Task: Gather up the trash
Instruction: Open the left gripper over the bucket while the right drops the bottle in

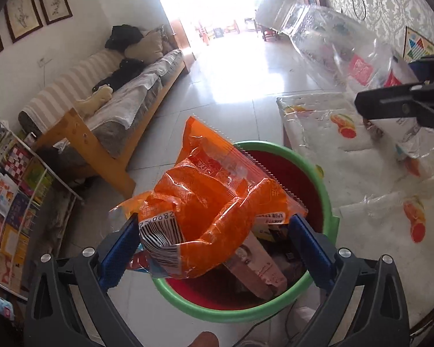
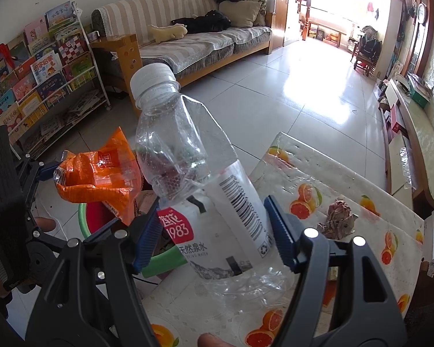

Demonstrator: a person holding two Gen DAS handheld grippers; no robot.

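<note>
My left gripper (image 1: 214, 231) is shut on a crumpled orange snack wrapper (image 1: 205, 199) and holds it above the green-rimmed red trash bin (image 1: 318, 173), which holds other waste. The wrapper also shows in the right wrist view (image 2: 101, 176), over the bin (image 2: 85, 217). My right gripper (image 2: 214, 231) is shut on an empty clear plastic bottle (image 2: 199, 179) with a white cap, held over the table edge. The bottle shows in the left wrist view (image 1: 341, 49) at upper right. A crumpled brown paper ball (image 2: 337, 218) lies on the table.
The table (image 2: 318, 190) with a fruit-print plastic cover stands right of the bin. A striped sofa (image 2: 188, 34) and a bookshelf (image 2: 43, 72) stand to the left. A low cabinet (image 2: 405, 133) runs along the right wall. Tiled floor lies beyond.
</note>
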